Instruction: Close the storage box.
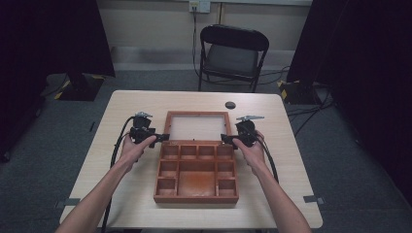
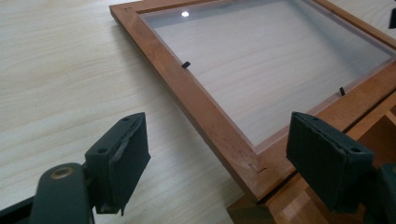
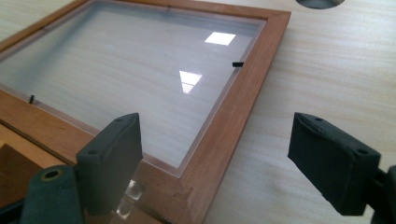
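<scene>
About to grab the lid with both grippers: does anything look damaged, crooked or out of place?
Only the pad on the left gripper looks frayed along its edge. The lid lies open flat behind the wooden box, pane unbroken.

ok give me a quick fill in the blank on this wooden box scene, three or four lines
1. The brown wooden compartment box lies with its glass-paned lid folded ____ flat on the table.
2. Behind the pale wooden table stands a black folding ____.
3. The left claw straddles a ____ of the lid's frame, jaws apart.
4. The right claw has its jaws ____, pressing on nothing.

Missing words: open; chair; corner; open
</scene>
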Motion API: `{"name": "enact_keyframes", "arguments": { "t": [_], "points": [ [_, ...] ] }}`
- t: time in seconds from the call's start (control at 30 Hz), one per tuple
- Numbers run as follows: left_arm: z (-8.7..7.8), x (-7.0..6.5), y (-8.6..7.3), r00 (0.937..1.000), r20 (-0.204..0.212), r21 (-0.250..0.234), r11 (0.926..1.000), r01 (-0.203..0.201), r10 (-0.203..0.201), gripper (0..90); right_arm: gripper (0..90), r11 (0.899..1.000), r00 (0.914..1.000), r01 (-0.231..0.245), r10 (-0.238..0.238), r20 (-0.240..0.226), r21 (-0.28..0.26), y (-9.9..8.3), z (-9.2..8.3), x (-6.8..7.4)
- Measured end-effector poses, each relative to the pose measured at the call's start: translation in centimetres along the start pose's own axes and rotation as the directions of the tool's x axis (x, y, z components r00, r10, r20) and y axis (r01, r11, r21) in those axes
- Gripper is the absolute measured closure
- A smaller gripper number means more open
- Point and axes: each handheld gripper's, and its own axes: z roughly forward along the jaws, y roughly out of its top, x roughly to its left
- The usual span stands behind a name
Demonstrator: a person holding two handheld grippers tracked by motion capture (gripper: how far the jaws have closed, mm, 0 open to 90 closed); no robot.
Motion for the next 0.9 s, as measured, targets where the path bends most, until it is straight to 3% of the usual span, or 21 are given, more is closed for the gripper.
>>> {"name": "enact_keyframes", "arguments": {
  "t": [0.1,0.17,0.23,0.37,0.53,0.6,0.67,0.9],
  "points": [
    [0.4,-0.3,-0.1,0.9998,0.010,0.016,0.9997,-0.017,0.017,20.7,17.3,1.000,0.9998,-0.016,0.016,-0.012,0.012,-0.3,0.6,0.0],
    [0.8,-0.6,-0.2,0.9997,0.025,0.033,0.9995,-0.003,0.003,20.7,17.1,0.998,0.9982,-0.055,0.056,-0.024,0.015,-0.4,0.9,-0.1],
    [0.9,-0.9,-0.3,0.9991,0.043,0.022,0.9997,-0.006,0.005,20.6,16.8,0.998,0.9976,-0.065,0.065,-0.024,0.007,-0.6,1.0,-0.1],
    [1.0,-1.1,-0.4,0.9993,0.035,0.009,0.9999,-0.014,0.014,20.7,16.9,0.998,0.9978,-0.065,0.065,-0.012,0.002,-0.6,0.9,0.0],
    [1.7,-0.8,-0.6,0.9965,0.061,0.019,0.9983,0.055,-0.056,16.9,16.8,0.998,0.9980,-0.061,0.060,-0.019,-0.023,-0.9,1.1,0.4],
    [1.9,-0.9,-0.5,0.9972,0.046,0.021,0.9981,0.058,-0.059,14.5,16.8,0.996,0.9952,-0.088,0.087,-0.045,-0.025,-1.0,1.4,0.4],
    [2.0,-0.7,-0.5,0.9955,0.060,0.026,0.9970,0.073,-0.074,13.8,16.8,0.995,0.9933,-0.098,0.096,-0.064,-0.025,-1.0,1.6,0.4],
    [2.0,-0.6,-0.3,0.9962,0.058,0.037,0.9973,0.063,-0.066,13.6,14.0,0.994,0.9914,-0.106,0.103,-0.082,-0.038,-1.1,2.1,0.7]
  ]
}}
